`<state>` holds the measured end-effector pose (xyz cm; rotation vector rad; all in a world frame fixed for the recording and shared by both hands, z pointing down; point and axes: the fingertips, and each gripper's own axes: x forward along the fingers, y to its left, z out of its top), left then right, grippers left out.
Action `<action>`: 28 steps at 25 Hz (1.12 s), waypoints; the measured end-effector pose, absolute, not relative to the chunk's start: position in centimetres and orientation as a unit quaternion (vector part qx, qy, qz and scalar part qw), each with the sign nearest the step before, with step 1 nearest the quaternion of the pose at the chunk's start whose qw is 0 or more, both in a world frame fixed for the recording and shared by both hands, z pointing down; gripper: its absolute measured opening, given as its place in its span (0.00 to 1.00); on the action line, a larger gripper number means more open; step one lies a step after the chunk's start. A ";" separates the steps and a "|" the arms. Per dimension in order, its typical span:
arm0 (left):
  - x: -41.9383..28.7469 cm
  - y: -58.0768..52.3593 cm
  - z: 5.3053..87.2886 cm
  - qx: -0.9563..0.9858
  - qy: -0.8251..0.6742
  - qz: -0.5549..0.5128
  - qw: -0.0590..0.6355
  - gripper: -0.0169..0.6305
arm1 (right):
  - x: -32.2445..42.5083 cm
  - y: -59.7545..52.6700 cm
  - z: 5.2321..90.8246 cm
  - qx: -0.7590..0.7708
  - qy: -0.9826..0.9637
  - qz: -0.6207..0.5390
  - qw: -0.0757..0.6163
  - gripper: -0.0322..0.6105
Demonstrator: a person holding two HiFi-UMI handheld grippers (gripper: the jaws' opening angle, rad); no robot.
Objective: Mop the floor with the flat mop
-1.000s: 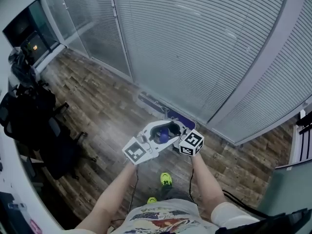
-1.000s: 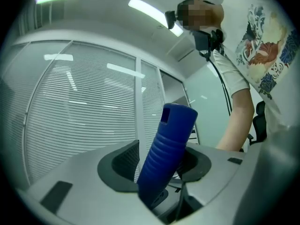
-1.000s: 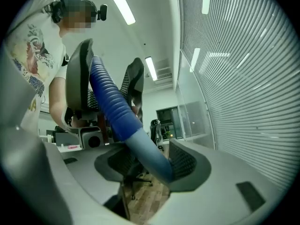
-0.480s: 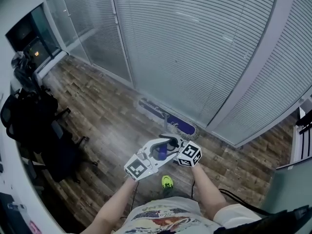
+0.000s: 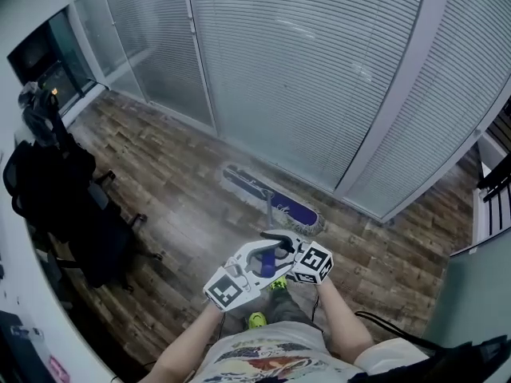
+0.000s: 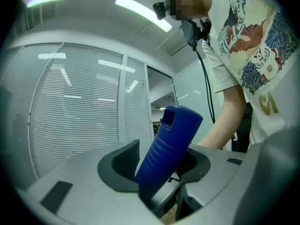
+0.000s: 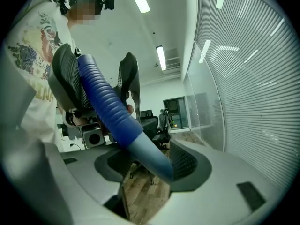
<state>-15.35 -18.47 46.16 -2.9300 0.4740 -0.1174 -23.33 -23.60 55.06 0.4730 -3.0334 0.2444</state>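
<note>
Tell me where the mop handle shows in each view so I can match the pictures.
Head view: mop handle at lower centre, its shaft running up to the mop head.
Left gripper view: lower centre, blue grip rising rightward from the left tool, whose jaws have just closed slightly on it.
Right gripper view: upper left down to centre, clamped in the right tool.
Shared landmark: the slatted blinds.

The wall of blinds [image 5: 319,78] stands just past the flat mop [image 5: 279,202] and blocks that way. Black chairs [image 5: 76,218] fill the left side (well apart from the mop). Between them the wood floor [image 5: 176,186] lies bare and open.
</note>
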 end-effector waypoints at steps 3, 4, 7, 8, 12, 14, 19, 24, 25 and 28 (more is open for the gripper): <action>-16.0 -13.6 46.0 -0.984 0.151 -0.041 0.080 0.33 | -23.9 -18.8 54.9 0.153 -0.984 0.081 0.035 0.41; -16.1 -12.3 45.8 -0.985 0.151 -0.040 0.080 0.33 | -24.1 -17.5 54.8 0.151 -0.984 0.082 0.038 0.41; -16.6 -9.4 45.0 -0.984 0.154 -0.029 0.081 0.33 | -24.6 -14.3 54.2 0.140 -0.985 0.087 0.041 0.41; -16.7 -8.7 44.6 -0.984 0.156 -0.023 0.080 0.33 | -24.7 -13.6 53.9 0.139 -0.985 0.090 0.038 0.41; -16.9 -8.1 43.6 -0.984 0.161 -0.008 0.081 0.33 | -24.7 -12.9 53.1 0.151 -0.984 0.093 0.022 0.41; -16.8 -8.3 43.7 -0.984 0.160 -0.005 0.079 0.33 | -24.7 -13.1 53.2 0.158 -0.983 0.092 0.020 0.41; -15.7 -9.4 43.7 -0.984 0.155 -0.001 0.085 0.33 | -23.6 -14.3 53.4 0.173 -0.980 0.093 0.016 0.41; -14.3 -11.3 42.2 -0.983 0.162 0.019 0.086 0.33 | -22.2 -16.1 52.2 0.180 -0.979 0.097 -0.005 0.41; -14.0 -11.7 41.9 -0.983 0.163 0.021 0.086 0.33 | -21.9 -16.5 51.9 0.180 -0.979 0.097 -0.007 0.41; -13.1 -12.8 41.1 -0.982 0.166 0.027 0.081 0.32 | -21.0 -17.4 51.1 0.180 -0.979 0.094 -0.014 0.40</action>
